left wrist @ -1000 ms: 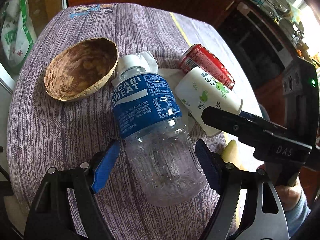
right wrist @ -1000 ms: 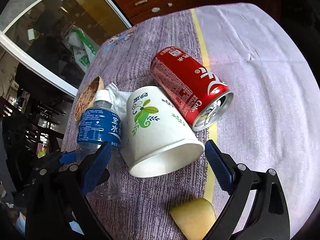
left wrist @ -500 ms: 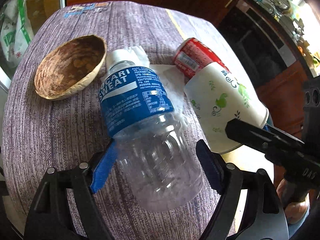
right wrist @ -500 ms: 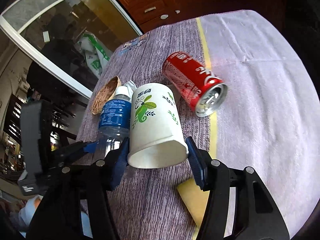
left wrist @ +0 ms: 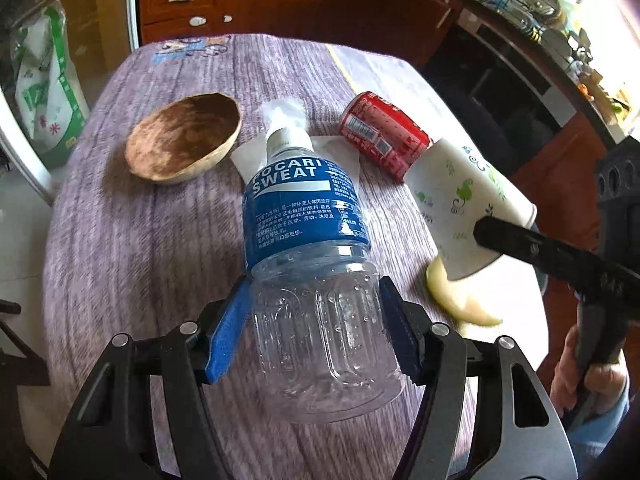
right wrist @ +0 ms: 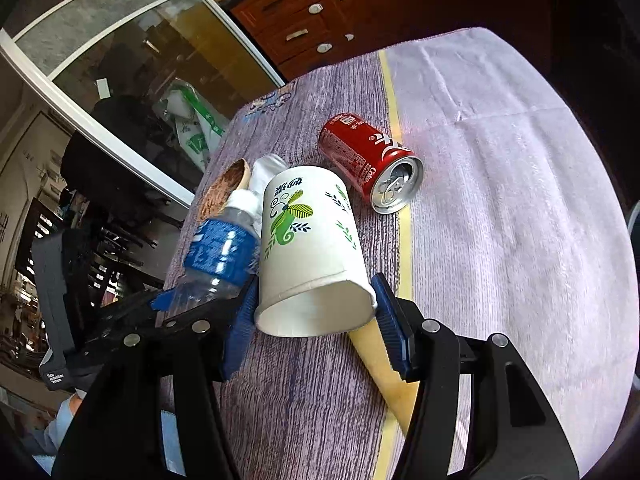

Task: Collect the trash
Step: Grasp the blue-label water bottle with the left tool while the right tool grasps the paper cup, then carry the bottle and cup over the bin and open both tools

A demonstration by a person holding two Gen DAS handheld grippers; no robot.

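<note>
The left hand-held gripper (left wrist: 314, 322) clamps the clear lower body of a plastic bottle (left wrist: 310, 248), both blue pads pressed against its sides; its jaws have just been closing on it. The bottle's blue label reads "POCARI SWEAT" above fine Chinese print too small to read, and its white cap points away from the hand-held gripper.

The right hand-held gripper (right wrist: 314, 312) squeezes a white paper cup (right wrist: 310, 240) near its open rim, which is pressed slightly oval. The cup carries a green leaf design and small Chinese characters that I cannot make out.

Beyond the cup, ahead and a little right of the right hand-held gripper, a red Coke can (right wrist: 370, 166) lies on its side on the tabletop (right wrist: 500, 200), its opened top facing the camera. "Coke" is legible on it; the rest of its print is not.

A yellow peel (right wrist: 386, 368) lies on the cloth beneath the right pad, partly hidden by it. Ahead and left of the left hand-held gripper sits a brown shell bowl (left wrist: 184, 140). A crumpled tissue (left wrist: 282, 110) shows behind the bottle cap, mostly covered.
</note>
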